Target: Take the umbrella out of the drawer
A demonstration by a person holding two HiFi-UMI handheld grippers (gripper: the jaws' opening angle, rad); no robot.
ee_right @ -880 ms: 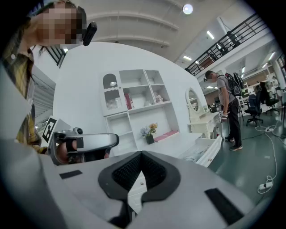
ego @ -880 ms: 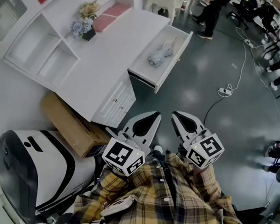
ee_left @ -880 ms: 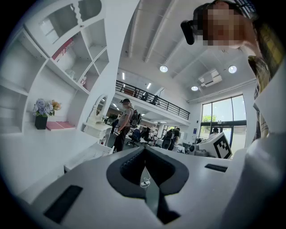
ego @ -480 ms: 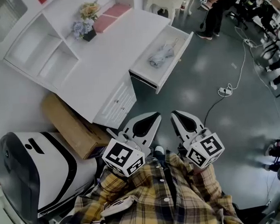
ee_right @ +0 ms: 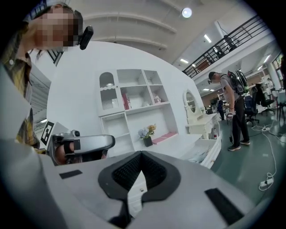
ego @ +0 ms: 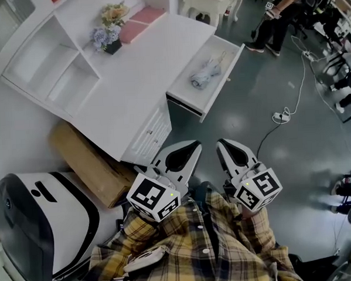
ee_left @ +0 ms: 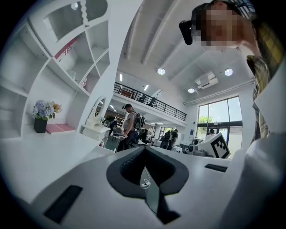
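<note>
A folded grey-blue umbrella (ego: 206,74) lies in the open white drawer (ego: 191,102) that sticks out from the desk's right end. Both grippers hover close to my body over the floor, well short of the drawer. My left gripper (ego: 192,147) is shut with nothing in it, its tips pointing toward the desk's corner. Beside it, my right gripper (ego: 221,145) is also shut and empty. In the left gripper view the jaws (ee_left: 144,152) meet along one line. In the right gripper view the jaws (ee_right: 141,154) meet too, and the drawer (ee_right: 215,149) shows ahead on the right.
The white desk (ego: 131,74) carries a flower pot (ego: 106,36) and a pink book (ego: 140,21). A cardboard box (ego: 85,156) and a white-and-black machine (ego: 39,220) stand at the left. A cable with a power strip (ego: 283,115) lies on the floor. A person (ego: 280,14) stands at the far right.
The head view has shifted a little, so the desk and drawer sit slightly lower and to the right. The far person has stepped right. Both grippers keep their place, still shut.
</note>
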